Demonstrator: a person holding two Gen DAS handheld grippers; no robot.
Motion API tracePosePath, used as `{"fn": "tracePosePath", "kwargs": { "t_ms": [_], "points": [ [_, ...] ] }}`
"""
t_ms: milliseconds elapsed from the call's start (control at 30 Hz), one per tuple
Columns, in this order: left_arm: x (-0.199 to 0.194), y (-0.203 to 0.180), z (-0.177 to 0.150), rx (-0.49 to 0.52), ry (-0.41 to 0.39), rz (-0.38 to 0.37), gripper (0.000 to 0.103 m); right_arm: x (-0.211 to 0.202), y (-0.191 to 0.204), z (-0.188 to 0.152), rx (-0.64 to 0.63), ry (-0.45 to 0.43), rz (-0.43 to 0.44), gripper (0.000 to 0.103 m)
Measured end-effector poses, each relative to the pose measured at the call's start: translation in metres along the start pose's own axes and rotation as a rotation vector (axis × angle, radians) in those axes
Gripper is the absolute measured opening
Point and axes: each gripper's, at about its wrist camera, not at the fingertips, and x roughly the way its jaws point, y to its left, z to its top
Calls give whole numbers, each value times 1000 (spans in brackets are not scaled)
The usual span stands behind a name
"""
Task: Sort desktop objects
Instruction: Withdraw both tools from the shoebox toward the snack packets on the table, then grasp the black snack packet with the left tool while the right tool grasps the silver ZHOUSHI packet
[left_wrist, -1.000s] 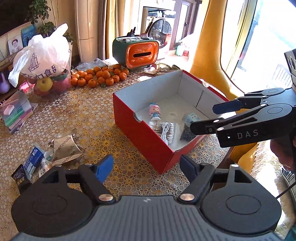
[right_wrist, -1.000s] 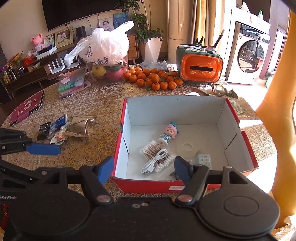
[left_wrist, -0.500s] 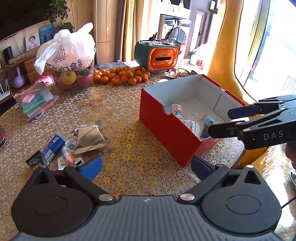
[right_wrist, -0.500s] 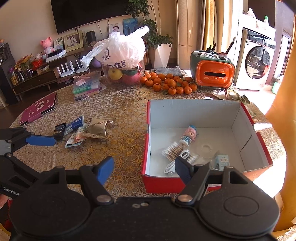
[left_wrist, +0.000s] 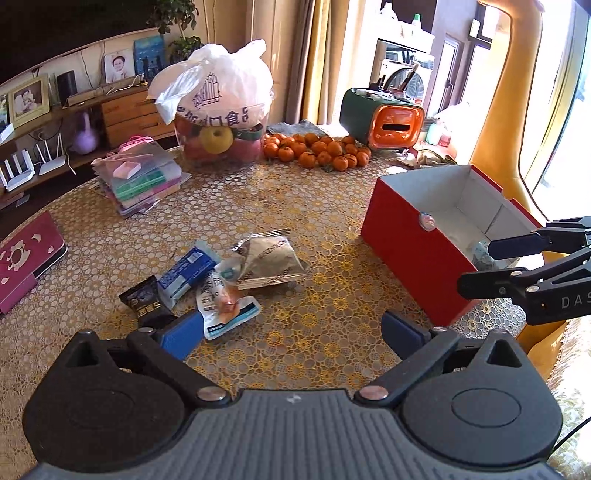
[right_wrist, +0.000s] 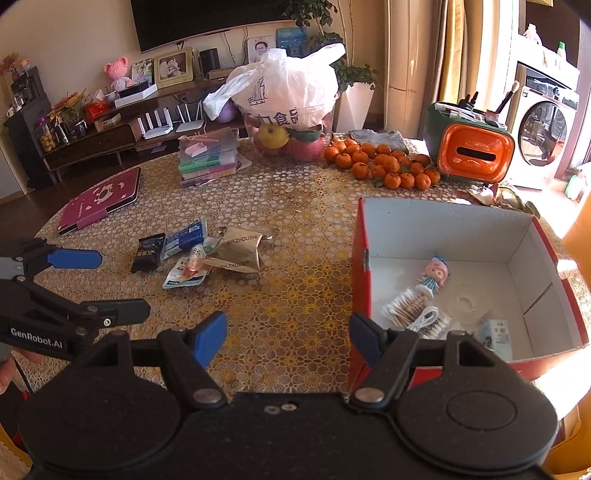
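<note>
Both grippers hang above the table (right_wrist: 295, 221) with nothing held. The left gripper (left_wrist: 291, 334) has its jaws wide apart over the near edge of the snack packets (left_wrist: 229, 280), which lie heaped left of the red box (right_wrist: 360, 280). The right gripper (right_wrist: 288, 338) has its jaws apart at the box's near left corner. Inside the box lie a doll (right_wrist: 434, 275), cotton swabs (right_wrist: 404, 308) and a cable (right_wrist: 428, 321)

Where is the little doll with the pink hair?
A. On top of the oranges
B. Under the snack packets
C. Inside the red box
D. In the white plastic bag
C: in the right wrist view the doll lies on the white floor of the red box, next to a bundle of cotton swabs.
</note>
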Motion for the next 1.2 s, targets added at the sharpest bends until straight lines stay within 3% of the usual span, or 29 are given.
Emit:
{"fn": "tracePosePath", "kwargs": {
  "t_ms": [800, 1200],
  "points": [
    [40, 108, 0, -121, 86, 122, 103, 87, 59, 47, -22, 54, 57, 73],
    [74, 145, 13, -263, 135, 108, 103, 136, 73, 69, 7, 101, 55, 73]
  ]
}}
